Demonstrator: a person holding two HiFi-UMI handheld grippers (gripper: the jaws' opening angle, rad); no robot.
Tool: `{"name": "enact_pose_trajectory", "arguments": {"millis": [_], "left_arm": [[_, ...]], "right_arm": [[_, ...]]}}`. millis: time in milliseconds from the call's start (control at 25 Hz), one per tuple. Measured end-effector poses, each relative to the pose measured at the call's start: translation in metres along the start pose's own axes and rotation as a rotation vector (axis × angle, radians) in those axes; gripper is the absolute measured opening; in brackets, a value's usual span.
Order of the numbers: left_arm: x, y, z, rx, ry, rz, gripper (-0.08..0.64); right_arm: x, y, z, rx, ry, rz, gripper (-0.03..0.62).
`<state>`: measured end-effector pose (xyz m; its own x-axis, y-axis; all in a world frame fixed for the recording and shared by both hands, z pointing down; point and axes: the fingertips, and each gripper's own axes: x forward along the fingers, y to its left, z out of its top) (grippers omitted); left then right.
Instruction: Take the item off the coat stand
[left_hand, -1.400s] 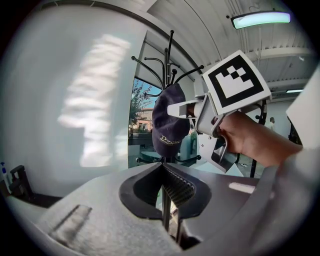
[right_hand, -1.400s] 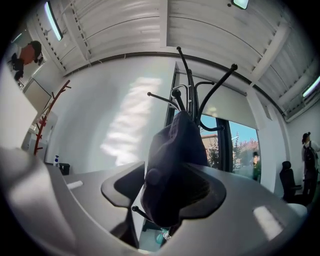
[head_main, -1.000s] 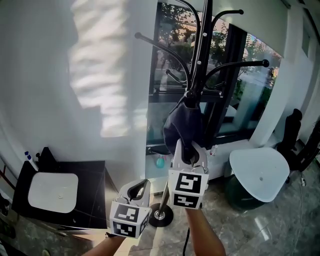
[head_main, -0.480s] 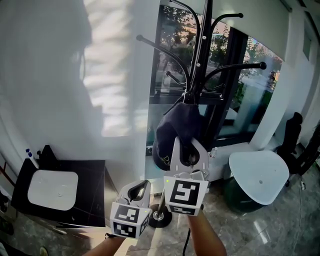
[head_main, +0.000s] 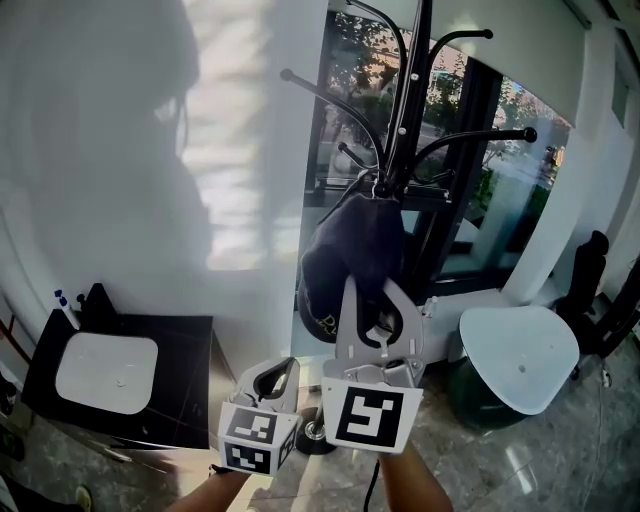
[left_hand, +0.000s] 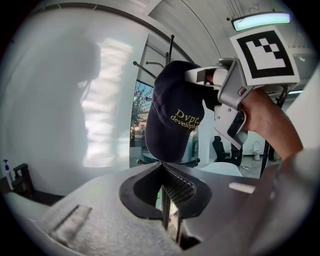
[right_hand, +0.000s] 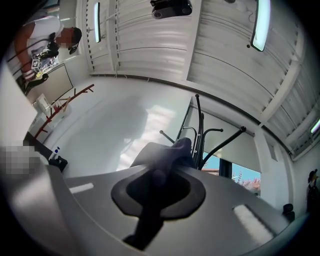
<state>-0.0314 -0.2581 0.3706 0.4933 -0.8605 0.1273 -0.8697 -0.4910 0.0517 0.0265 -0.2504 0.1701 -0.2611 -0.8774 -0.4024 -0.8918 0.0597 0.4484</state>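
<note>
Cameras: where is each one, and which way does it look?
Head view: on the person's head, facing down at coat stand, cap, left gripper, right gripper, forearms.
Left gripper view: on that gripper, looking over its shut jaws up at cap and right gripper.
Right gripper view: on that gripper, looking up along jaws shut on the cap.
All share the cap.

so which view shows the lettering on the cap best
The left gripper view: the cap faces that camera front-on, so its gold lettering shows clearly. The head view shows the cap by the coat stand, partly behind the right gripper, lettering only a sliver. The right gripper view shows just dark fabric between its fingers.
</note>
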Motion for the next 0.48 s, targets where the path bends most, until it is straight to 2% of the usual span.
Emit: {"name": "enact_pose_trajectory", "arguments": {"millis": [320, 480], "left_arm": [[-0.009, 0.015, 0.009, 0.008, -0.022, 0.065, -0.008], [-0.013, 0.022, 0.011, 0.01, -0.033, 0.093, -0.008]], "right_arm": [[-0.02, 0.022, -0.008, 0.035, -0.002, 0.058, 0.021], [-0.026, 0.03, -0.025, 0.1, 0.033, 0.083, 0.021]]}}
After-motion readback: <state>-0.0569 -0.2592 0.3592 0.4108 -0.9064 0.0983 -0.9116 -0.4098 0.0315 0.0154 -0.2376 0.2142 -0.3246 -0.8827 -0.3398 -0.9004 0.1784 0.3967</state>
